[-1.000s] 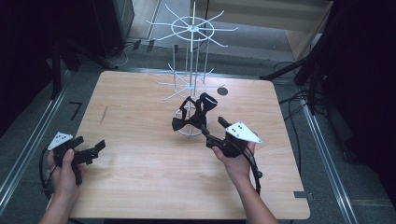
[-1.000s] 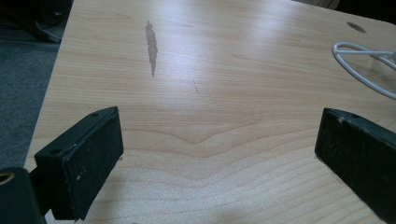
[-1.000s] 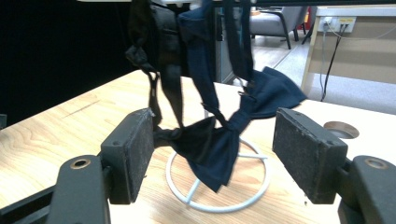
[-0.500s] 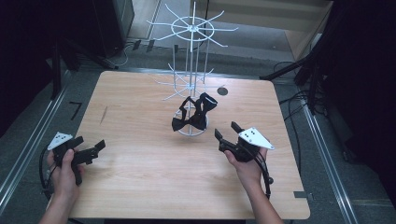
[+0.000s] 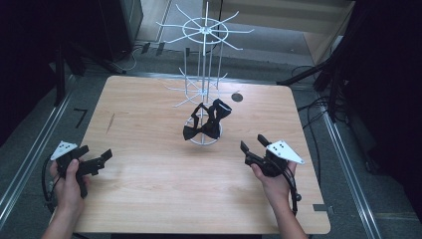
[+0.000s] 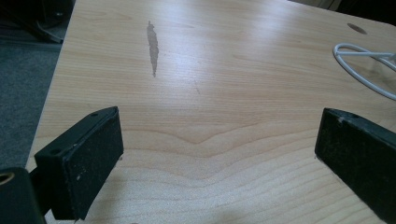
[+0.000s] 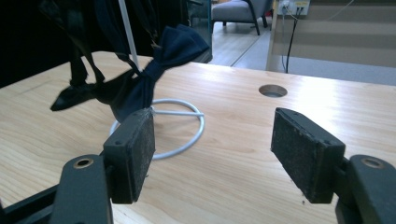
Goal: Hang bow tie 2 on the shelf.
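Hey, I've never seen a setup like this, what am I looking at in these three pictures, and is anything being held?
No robot here: a person holds a hand-operated tool in each hand. The high view looks down on a light wooden table. The left gripper sits near the table's left edge, the right gripper towards its right side. The other two pictures come from cameras riding on each gripper, looking out between its black jaws. On the table stands a white wire display rack with a ring base, and dark bow ties hang low on it. Both grippers are open and hold nothing; the right one points at the bow ties.
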A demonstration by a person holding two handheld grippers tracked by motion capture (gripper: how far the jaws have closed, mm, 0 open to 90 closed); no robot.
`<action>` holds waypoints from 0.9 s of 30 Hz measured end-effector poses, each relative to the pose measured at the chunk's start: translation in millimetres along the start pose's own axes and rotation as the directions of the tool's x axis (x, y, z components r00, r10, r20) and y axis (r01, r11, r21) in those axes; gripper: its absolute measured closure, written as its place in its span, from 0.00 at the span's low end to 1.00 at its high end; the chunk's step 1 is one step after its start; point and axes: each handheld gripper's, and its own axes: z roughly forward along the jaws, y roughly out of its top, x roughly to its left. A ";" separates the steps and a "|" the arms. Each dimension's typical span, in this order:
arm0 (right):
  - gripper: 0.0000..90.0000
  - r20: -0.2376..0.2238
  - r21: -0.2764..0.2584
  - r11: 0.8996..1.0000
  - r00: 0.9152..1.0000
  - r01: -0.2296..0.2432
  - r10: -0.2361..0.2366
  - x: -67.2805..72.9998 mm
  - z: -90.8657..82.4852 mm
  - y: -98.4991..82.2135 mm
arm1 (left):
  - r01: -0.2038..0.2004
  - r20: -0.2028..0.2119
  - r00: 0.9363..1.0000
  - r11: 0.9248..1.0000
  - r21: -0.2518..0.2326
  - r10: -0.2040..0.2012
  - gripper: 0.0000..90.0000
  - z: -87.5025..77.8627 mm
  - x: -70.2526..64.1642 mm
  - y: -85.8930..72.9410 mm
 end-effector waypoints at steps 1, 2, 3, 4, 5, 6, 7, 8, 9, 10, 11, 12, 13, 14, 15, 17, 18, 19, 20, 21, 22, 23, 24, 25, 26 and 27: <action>0.35 0.004 0.004 1.000 1.000 -0.001 0.001 -1.5 -1.1 -1.3 | 0.000 -0.001 1.000 1.000 0.000 0.000 0.02 0.0 0.0 0.0; 0.35 0.004 0.007 1.000 1.000 -0.004 0.004 -2.6 -2.0 -2.3 | 0.000 -0.002 1.000 1.000 -0.001 0.000 0.02 0.0 0.0 0.0; 0.35 0.010 0.007 1.000 1.000 0.000 0.000 -4.2 -2.7 -3.3 | 0.000 -0.002 1.000 1.000 0.000 0.000 0.02 -0.1 0.0 0.0; 0.35 0.013 0.010 1.000 1.000 0.001 -0.001 -5.5 -3.5 -4.3 | -0.001 -0.003 1.000 1.000 -0.001 0.001 0.02 -0.1 0.0 0.0; 0.35 0.016 0.012 1.000 1.000 0.005 -0.005 -6.8 -3.8 -5.0 | -0.001 -0.002 1.000 1.000 -0.001 0.001 0.02 -0.1 0.0 0.0; 0.35 0.022 0.015 1.000 1.000 0.004 -0.004 -8.2 -4.6 -6.0 | -0.002 -0.003 1.000 1.000 -0.001 0.002 0.02 -0.2 0.0 0.0; 0.35 0.025 0.016 1.000 1.000 0.005 -0.005 -9.7 -5.1 -7.0 | -0.002 -0.003 1.000 1.000 -0.001 0.002 0.02 -0.2 0.0 0.0; 0.35 0.031 0.022 1.000 1.000 0.003 -0.004 -11.2 -6.0 -8.3 | -0.002 -0.004 1.000 1.000 -0.002 0.002 0.02 -0.2 0.0 0.0; 0.35 0.031 0.025 1.000 0.999 0.005 -0.006 -12.5 -6.6 -9.4 | -0.003 -0.005 1.000 1.000 -0.002 0.003 0.02 -0.3 0.0 0.0; 0.35 0.034 0.025 1.000 0.999 0.006 -0.006 -13.4 -7.0 -10.2 | -0.003 -0.005 1.000 1.000 -0.002 0.003 0.02 -0.3 0.0 0.1; 0.35 0.038 0.029 1.000 0.999 0.005 -0.006 -14.2 -7.7 -11.3 | -0.003 -0.006 1.000 1.000 -0.003 0.003 0.02 -0.3 -0.1 0.0; 0.35 0.040 0.030 0.999 0.999 0.009 -0.011 -15.4 -8.3 -12.3 | -0.004 -0.006 1.000 1.000 -0.003 0.004 0.02 -0.2 -0.1 0.0; 0.35 0.046 0.035 0.999 0.999 0.011 -0.012 -16.5 -9.4 -13.6 | -0.004 -0.006 1.000 1.000 -0.004 0.004 0.02 -0.2 -0.2 0.0; 0.35 0.045 0.035 0.999 0.999 0.008 -0.010 -17.4 -10.2 -14.7 | -0.006 -0.006 1.000 1.000 -0.001 0.006 0.02 -0.5 -0.2 0.1; 0.35 0.048 0.038 0.999 0.999 0.007 -0.009 -18.2 -11.1 -15.9 | -0.007 -0.007 1.000 1.000 -0.003 0.007 0.02 -0.5 -0.4 0.0; 0.34 0.048 0.048 0.999 0.999 0.011 -0.013 -20.3 -13.0 -18.5 | -0.008 -0.008 1.000 1.000 -0.004 0.008 0.02 -0.5 -0.6 -0.1; 0.34 0.050 0.055 0.998 0.999 0.010 -0.012 -21.5 -14.1 -19.6 | -0.009 -0.009 1.000 1.000 -0.004 0.009 0.02 -0.5 -0.6 -0.1; 0.34 0.052 0.056 0.998 0.999 0.009 -0.012 -22.6 -15.1 -20.4 | -0.009 -0.009 1.000 1.000 -0.005 0.009 0.02 -0.5 -0.9 -0.1; 0.34 0.055 0.057 0.998 0.998 0.007 -0.010 -24.0 -16.6 -21.4 | -0.013 -0.011 1.000 1.000 -0.003 0.013 0.02 -0.6 -1.0 -0.1; 0.34 0.061 0.057 0.998 0.998 0.005 -0.009 -25.9 -18.3 -22.5 | -0.017 -0.011 1.000 1.000 -0.002 0.017 0.02 -0.7 -1.1 -0.1; 0.34 0.067 0.060 0.998 0.998 0.002 -0.006 -27.1 -19.8 -23.5 | -0.018 -0.012 1.000 1.000 -0.004 0.018 0.02 -0.6 -1.3 -0.2; 0.34 0.068 0.062 0.998 0.998 0.001 -0.006 -28.2 -21.0 -24.8 | -0.020 -0.012 1.000 1.000 -0.004 0.020 0.02 -0.6 -1.4 -0.2; 0.34 0.070 0.065 0.998 0.998 0.003 -0.008 -29.0 -21.9 -25.9 | -0.020 -0.015 1.000 1.000 -0.004 0.020 0.02 -0.7 -1.6 -0.2; 0.34 0.072 0.067 0.998 0.997 0.009 -0.014 -29.9 -22.9 -27.5 | -0.022 -0.016 1.000 1.000 -0.004 0.022 0.02 -0.7 -1.7 -0.2; 0.34 0.074 0.076 0.997 0.997 0.006 -0.012 -30.5 -24.2 -28.7 | -0.023 -0.017 1.000 1.000 -0.005 0.023 0.02 -0.6 -1.8 -0.3; 0.34 0.076 0.078 0.997 0.997 0.005 -0.011 -31.5 -25.2 -29.9 | -0.024 -0.018 1.000 1.000 -0.005 0.024 0.02 -0.7 -1.9 -0.3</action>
